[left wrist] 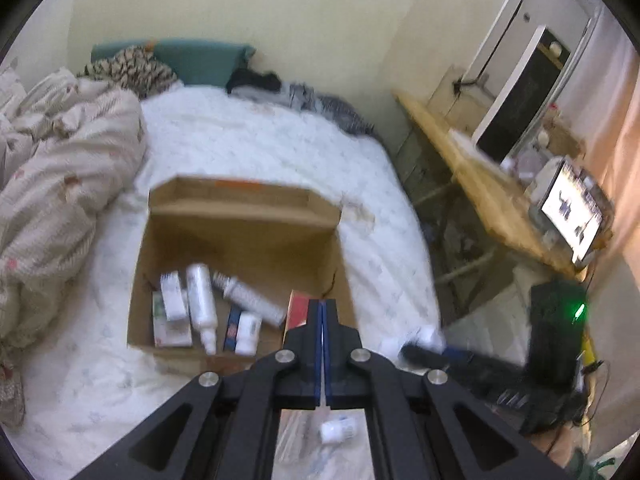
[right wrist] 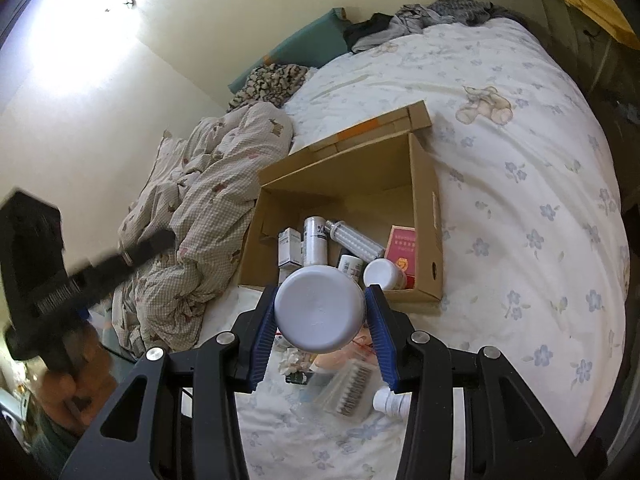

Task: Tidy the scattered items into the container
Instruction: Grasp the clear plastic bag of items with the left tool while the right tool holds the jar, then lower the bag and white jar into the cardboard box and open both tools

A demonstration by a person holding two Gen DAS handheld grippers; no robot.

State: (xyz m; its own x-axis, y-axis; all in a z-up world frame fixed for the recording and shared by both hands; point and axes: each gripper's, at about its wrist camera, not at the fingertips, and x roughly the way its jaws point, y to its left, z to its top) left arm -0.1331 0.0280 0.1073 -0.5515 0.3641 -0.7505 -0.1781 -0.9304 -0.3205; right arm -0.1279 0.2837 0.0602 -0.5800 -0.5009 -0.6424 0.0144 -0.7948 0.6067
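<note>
Room: a bedroom with cream walls; a wooden desk stands beside the bed, carrying a lit screen.
Bed: white sheet with pale blue flowers; a crumpled quilt is bunched along the wall side, with clothes heaped at the far end.
Box: open cardboard, lying on the sheet next to the quilt, flaps folded out.
In the box: a white spray bottle, a clear ribbed tube, a red carton, several small white packets and a white-capped bottle.
Right gripper: jaws spread wide and pressed on either side of a white jar, held lid toward the camera, just short of the box's near wall.
Left gripper: jaws closed together, blue pads meeting, nothing between them; it hangs above the box's near right corner.
Loose items: below the right gripper, a clear bag of cotton swabs and a small white bottle lie on the sheet near the box; other bits there are too blurred to name.
</note>
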